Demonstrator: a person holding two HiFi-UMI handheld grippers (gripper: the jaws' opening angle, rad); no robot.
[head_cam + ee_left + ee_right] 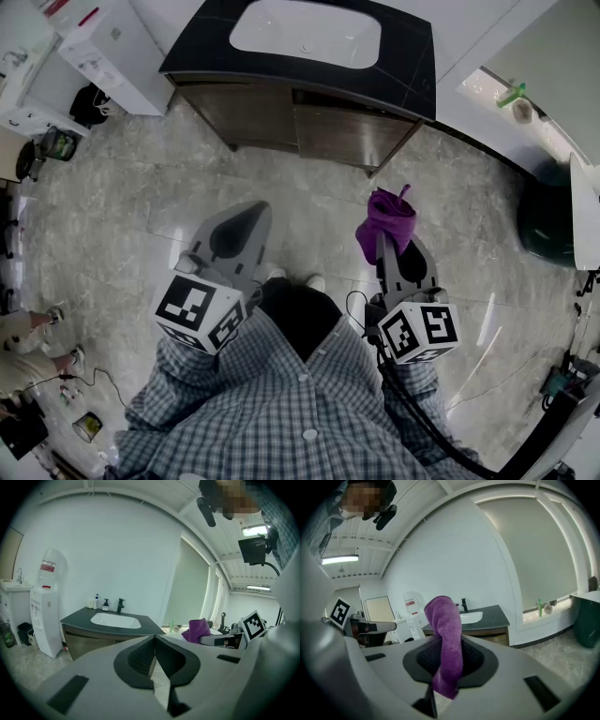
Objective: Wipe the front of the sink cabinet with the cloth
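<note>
One sink cabinet stands well apart from two tongs. The right tongs are clenched on one purple cloth. The left tongs are pressed together, empty.

Dark-topped sink cabinet against a plain white wall, on a floor of grey marbled tiles. Left of the cabinet, seen from its front, stands a white water dispenser with a bottle on top. Right of it is a wide window behind a pale drawn blind, its sill brightly lit. A dark green bin stands farther right, below the sill. A strip light glows on the ceiling.
</note>
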